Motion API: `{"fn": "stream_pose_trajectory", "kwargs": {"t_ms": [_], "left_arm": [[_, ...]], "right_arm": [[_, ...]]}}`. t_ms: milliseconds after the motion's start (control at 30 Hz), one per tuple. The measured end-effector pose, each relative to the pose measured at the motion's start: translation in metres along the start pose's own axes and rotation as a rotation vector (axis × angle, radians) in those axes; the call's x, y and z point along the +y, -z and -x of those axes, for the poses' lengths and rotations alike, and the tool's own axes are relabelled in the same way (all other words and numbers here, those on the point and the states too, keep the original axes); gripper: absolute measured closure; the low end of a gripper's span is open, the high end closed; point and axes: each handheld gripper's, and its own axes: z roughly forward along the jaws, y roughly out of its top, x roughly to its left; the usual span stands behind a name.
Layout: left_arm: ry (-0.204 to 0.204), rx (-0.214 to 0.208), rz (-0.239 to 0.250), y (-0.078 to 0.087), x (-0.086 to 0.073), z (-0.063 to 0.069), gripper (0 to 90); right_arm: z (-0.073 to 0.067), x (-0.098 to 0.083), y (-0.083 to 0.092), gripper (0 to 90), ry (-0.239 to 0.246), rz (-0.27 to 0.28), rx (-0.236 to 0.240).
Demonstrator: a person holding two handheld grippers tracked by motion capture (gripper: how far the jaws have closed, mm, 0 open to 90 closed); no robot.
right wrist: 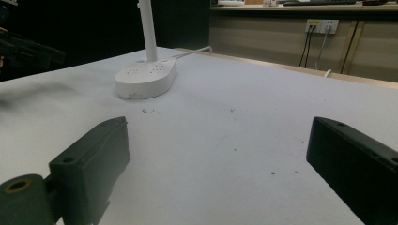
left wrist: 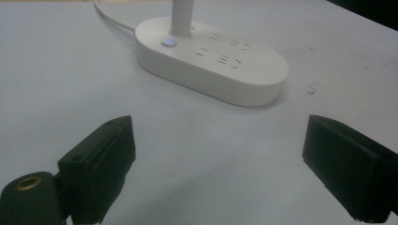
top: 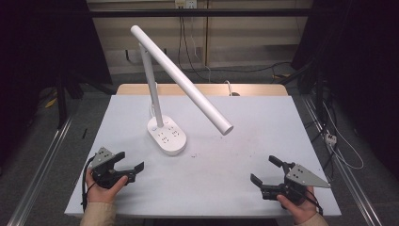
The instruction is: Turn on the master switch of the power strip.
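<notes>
The desk lamp stands on the bench, toward its far left part, with the oval base flat on the surface and the long white head tilted down toward the right, hanging over the middle of the bench. On the base I see socket holes and a small round button just in front of the stem. The left claw rests near the front edge, near the base but apart from it, with its jaws standing wide and nothing between them. The right claw is at the front right, well apart from the lamp, also spread wide and empty. In my judgement the work is only at its start, and the left claw is the closer one to reach the base or the button. The risk I see is the tilted head: a claw which rises carelessly can knock it from below, and a push on the stem may tip the lamp. The white cable behind the base can also catch.
</notes>
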Motion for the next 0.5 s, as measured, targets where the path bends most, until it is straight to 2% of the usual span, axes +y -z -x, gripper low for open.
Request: {"fn": "stream_pose_trajectory", "kwargs": {"t_ms": [500], "left_arm": [[-0.001, 0.008, 0.007, 0.0067, -0.0033, -0.001, 8.8]], "right_arm": [[-0.0006, 0.0002, -0.0001, 5.8, 0.001, 0.0, 0.004]]}}
